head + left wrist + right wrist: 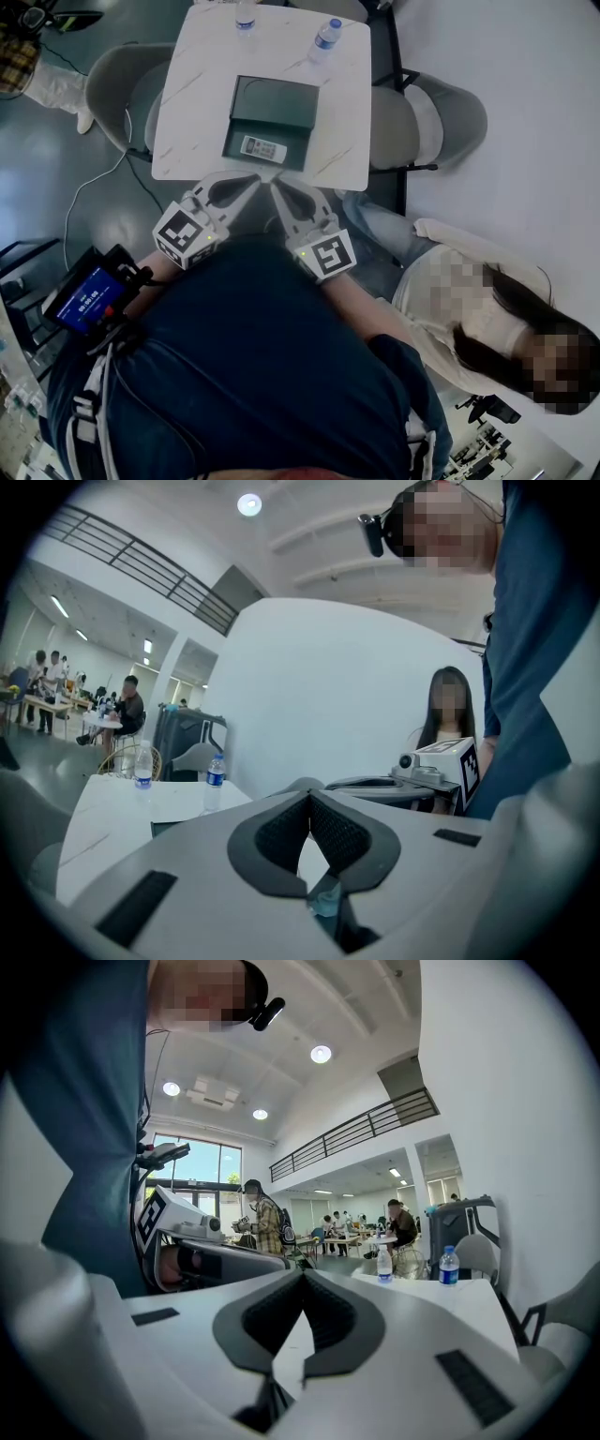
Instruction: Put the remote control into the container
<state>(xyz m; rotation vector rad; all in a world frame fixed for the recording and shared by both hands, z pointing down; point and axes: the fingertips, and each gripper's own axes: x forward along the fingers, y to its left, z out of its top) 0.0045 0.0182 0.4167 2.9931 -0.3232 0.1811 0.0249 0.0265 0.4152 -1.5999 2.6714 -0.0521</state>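
Observation:
A white remote control (262, 148) lies inside the dark green container (274, 112) on the white marble table (197, 103), near the container's front edge. Both grippers hang in front of the table's near edge, above the person's lap. My left gripper (251, 184) is shut, its pads meeting at the tips with nothing between them (309, 797). My right gripper (276, 187) is shut too, empty (302, 1279). The two fingertips almost touch each other. Neither gripper touches the remote or the container.
Two water bottles (246, 17) (327, 34) stand at the table's far edge. Grey chairs (117, 80) (441, 117) flank the table. A seated person (469, 300) is at the right. A phone-like device (89, 300) is strapped at the lower left.

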